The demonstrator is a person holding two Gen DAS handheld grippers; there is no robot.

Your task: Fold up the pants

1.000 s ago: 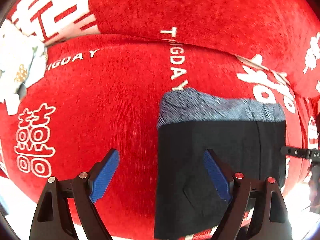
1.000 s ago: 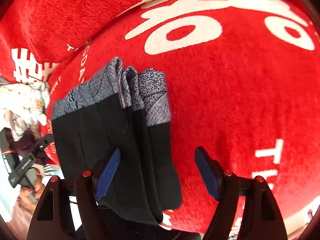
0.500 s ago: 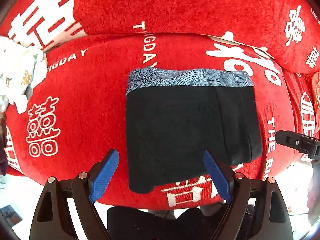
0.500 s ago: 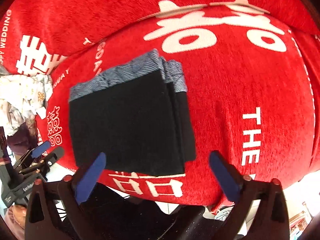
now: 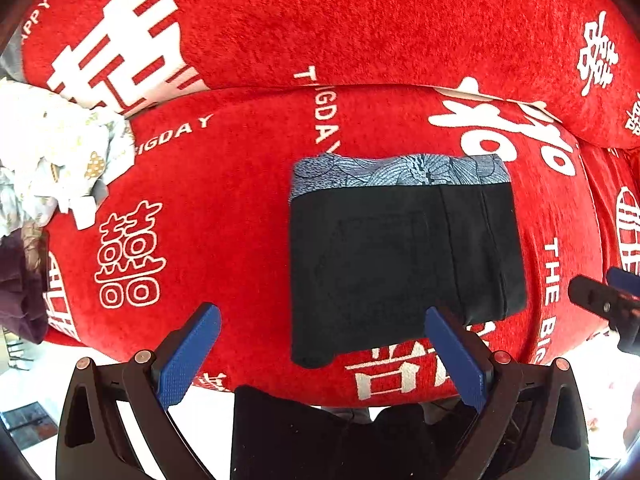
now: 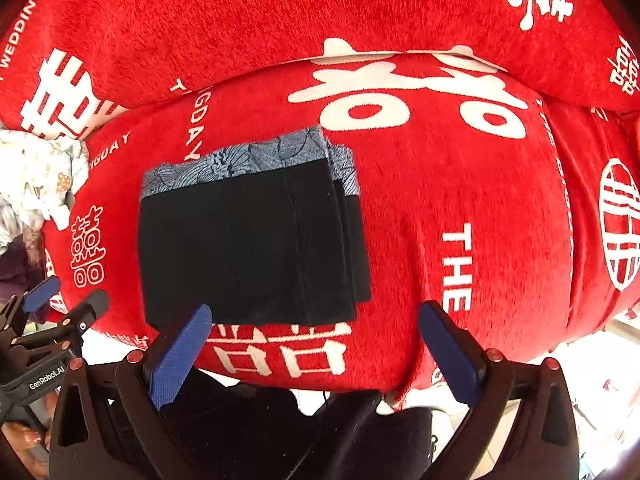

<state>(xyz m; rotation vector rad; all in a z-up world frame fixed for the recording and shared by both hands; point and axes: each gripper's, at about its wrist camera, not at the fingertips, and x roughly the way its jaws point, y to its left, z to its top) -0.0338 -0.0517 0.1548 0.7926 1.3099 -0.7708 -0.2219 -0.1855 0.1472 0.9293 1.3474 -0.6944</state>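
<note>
The pants (image 5: 400,260) lie folded into a flat black rectangle with a blue-grey patterned waistband at the far edge, on the red seat cushion (image 5: 224,216). In the right wrist view the pants (image 6: 248,240) show stacked layers along their right side. My left gripper (image 5: 320,314) hovers above their near edge; its jaws are opening, and nothing is between them. My right gripper (image 6: 315,310) hangs open above the near right corner, holding nothing. Each gripper also shows at the edge of the other's view.
A crumpled white floral cloth (image 5: 52,160) lies at the cushion's left end, with a dark purple cloth (image 5: 20,280) below it. The red back cushion (image 5: 360,20) rises behind. The person's dark-clothed legs (image 5: 320,440) stand at the seat's front edge, over pale floor.
Both grippers have risen away from the pants, which now look smaller and lie flat and free. Both pairs of jaws stand wider than a second ago.
</note>
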